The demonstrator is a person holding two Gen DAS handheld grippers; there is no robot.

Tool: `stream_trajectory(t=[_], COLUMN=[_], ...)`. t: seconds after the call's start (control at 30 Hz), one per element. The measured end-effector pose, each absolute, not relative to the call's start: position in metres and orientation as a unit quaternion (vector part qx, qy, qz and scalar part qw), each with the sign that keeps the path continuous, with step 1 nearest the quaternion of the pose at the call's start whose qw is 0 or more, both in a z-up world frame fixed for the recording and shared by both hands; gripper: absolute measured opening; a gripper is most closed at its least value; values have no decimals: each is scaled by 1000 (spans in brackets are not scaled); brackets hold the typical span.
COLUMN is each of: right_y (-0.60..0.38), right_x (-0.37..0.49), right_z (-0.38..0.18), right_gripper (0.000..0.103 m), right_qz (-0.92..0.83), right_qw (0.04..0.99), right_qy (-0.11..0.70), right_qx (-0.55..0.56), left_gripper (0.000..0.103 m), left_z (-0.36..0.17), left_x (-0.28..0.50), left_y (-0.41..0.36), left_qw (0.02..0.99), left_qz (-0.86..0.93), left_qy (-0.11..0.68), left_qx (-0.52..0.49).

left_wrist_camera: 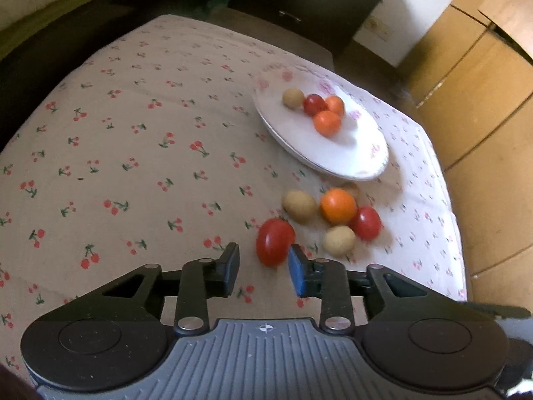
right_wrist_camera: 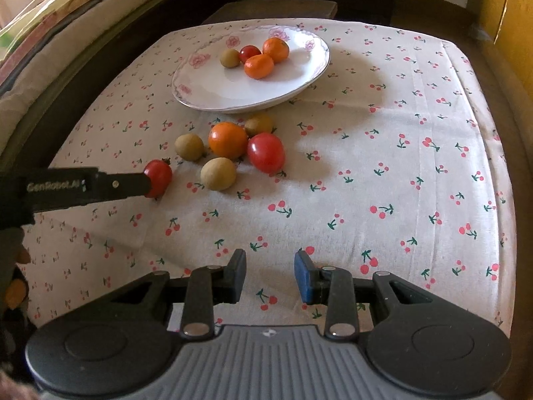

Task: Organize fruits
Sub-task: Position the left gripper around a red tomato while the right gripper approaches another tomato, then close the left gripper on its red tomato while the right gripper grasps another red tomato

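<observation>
A white floral plate [left_wrist_camera: 319,150] [right_wrist_camera: 233,90] holds two orange fruits [right_wrist_camera: 259,66], a red tomato [right_wrist_camera: 250,53] and a tan fruit [right_wrist_camera: 230,57]. In front of it on the cherry-print cloth lie an orange fruit [left_wrist_camera: 338,205], a red tomato [left_wrist_camera: 366,222] and three tan fruits [left_wrist_camera: 299,205]. A separate red tomato [left_wrist_camera: 274,241] [right_wrist_camera: 159,178] lies on the cloth at the tips of my left gripper [left_wrist_camera: 264,254]. The blue pad is at its edge, the black pad stands apart from it, so the gripper is open. My right gripper [right_wrist_camera: 270,260] hangs open over bare cloth, nothing between its fingers.
The cherry-print tablecloth [right_wrist_camera: 383,173] covers a small table whose edges fall away on all sides. A wooden cupboard [left_wrist_camera: 483,116] stands to the right, a dark cabinet [left_wrist_camera: 316,6] behind. Bedding [right_wrist_camera: 50,16] lies along the left. A hand [right_wrist_camera: 20,253] shows at the left edge.
</observation>
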State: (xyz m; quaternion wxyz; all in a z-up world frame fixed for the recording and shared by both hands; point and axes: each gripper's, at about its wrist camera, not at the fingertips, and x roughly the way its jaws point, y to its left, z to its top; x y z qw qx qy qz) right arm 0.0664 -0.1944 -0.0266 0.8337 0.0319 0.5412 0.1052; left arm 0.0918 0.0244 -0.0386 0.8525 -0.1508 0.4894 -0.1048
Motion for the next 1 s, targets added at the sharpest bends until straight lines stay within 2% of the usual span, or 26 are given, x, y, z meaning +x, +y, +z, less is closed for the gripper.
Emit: stream_trajectory(t=[0.1,0.17,0.23,0.43,0.57,0.63,1.0], right_y=[-195,-196,-197,-199,-203,-204,-217], right_x=[69,70,72,74,75,75,77], right_z=[-28,-28,-28,-29,-30,-30,-19], right_gripper=[34,34,34,34,34,34,34], right_qz=[106,106,104,103,99,98,80], right_qw=[833,833,833,834,833,833,839], right_qy=[542,542,541,541,541,541,530], right_qx=[34,36,40,46,58,62,92], left_gripper=[50,60,60,53,39,36,36], left_z=[-38,-37,-39,-45,-44,-44,-38], left_x=[99,102,106,109,107,105,99], left_y=[16,11,7,-4,-5,-5,0], left_qw=[856,857,859,866,866,865,863], left_qz=[-107,-108,-103,-95,-98,-102,-117], left_qy=[487,486,487,485,485,487,485], left_qx=[-135,-130,-124,-83,-71,-70,-82])
